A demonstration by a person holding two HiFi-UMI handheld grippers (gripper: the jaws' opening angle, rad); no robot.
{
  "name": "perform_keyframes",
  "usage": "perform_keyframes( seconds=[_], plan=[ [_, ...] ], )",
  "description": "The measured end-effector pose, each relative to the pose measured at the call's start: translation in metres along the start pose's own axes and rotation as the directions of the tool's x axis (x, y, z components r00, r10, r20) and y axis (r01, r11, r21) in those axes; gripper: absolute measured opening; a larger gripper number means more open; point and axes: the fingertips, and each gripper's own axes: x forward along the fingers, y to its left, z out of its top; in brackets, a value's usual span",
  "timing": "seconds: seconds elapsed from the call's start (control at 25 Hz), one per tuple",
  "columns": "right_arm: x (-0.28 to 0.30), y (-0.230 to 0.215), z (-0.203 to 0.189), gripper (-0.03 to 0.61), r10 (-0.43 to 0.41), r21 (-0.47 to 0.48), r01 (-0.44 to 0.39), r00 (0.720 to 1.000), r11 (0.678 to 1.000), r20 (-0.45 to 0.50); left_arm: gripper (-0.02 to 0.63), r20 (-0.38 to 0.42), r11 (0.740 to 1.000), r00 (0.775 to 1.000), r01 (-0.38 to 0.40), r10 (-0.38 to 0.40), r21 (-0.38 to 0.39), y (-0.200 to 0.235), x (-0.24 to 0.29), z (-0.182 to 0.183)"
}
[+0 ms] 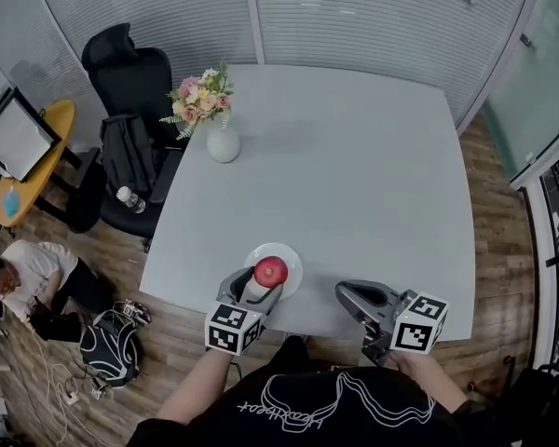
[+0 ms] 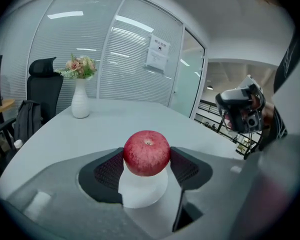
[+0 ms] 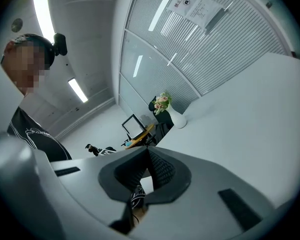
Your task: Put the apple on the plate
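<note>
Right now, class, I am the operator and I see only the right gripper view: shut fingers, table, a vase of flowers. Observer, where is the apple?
Observer: The apple is held between the left gripper's fingers, one against each side.
Operator: And the plate?
Observer: The white plate lies by the near edge of the table, directly under the apple. I cannot tell whether the apple touches it.
Operator: Is my right gripper in the way?
Observer: No. In the head view the right gripper hangs to the plate's right, apart from it.
</note>
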Motion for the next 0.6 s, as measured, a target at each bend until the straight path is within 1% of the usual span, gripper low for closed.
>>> perform_keyframes(
  seconds=[0.12,0.36,0.6],
  plan=[
    [0.000,-0.007,0.001,0.006,-0.013,0.013,0.013,1.000,1.000,-0.002,0.299,-0.021,1.000,1.000,0.004,-0.004,0.001,0.007,0.012,-0.010],
    [0.001,-0.018,0.001,0.008,-0.024,0.028,0.024,1.000,0.999,-0.003,0.299,-0.051,1.000,0.999,-0.006,0.005,-0.022,0.019,0.028,-0.025],
    [-0.001,-0.025,-0.001,0.008,-0.034,0.044,0.034,0.999,0.998,-0.013,0.299,-0.082,1.000,0.997,-0.019,0.017,-0.024,0.022,0.037,-0.037]
  ],
)
